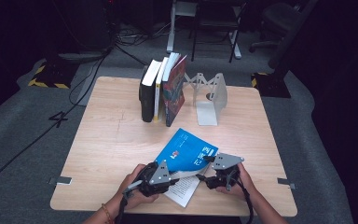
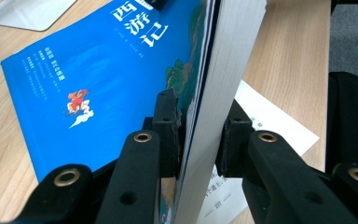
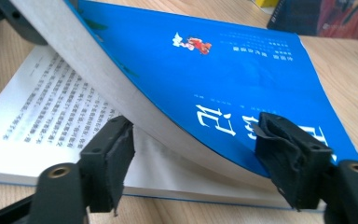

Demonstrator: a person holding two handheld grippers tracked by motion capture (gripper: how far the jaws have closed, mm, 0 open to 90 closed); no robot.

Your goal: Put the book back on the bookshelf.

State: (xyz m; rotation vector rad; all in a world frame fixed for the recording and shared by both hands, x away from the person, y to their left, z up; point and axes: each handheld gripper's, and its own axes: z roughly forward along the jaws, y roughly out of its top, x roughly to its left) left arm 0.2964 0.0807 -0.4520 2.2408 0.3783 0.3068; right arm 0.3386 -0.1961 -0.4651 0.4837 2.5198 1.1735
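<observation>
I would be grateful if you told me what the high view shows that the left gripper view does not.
The high view alone has the upright books, the white bookend, the person's hands and the right gripper at the cover's edge. The left gripper view alone has the left gripper clamped on a thick block of pages, with the printed page beneath. Both share the blue book and the wooden table.

A pale wooden desk stands on grey carpet in a dim room, its far end dark. Black cables trail across the floor at left. Beyond the desk stand a white frame leg and an office chair. Yellow-black hazard tape marks a base.
</observation>
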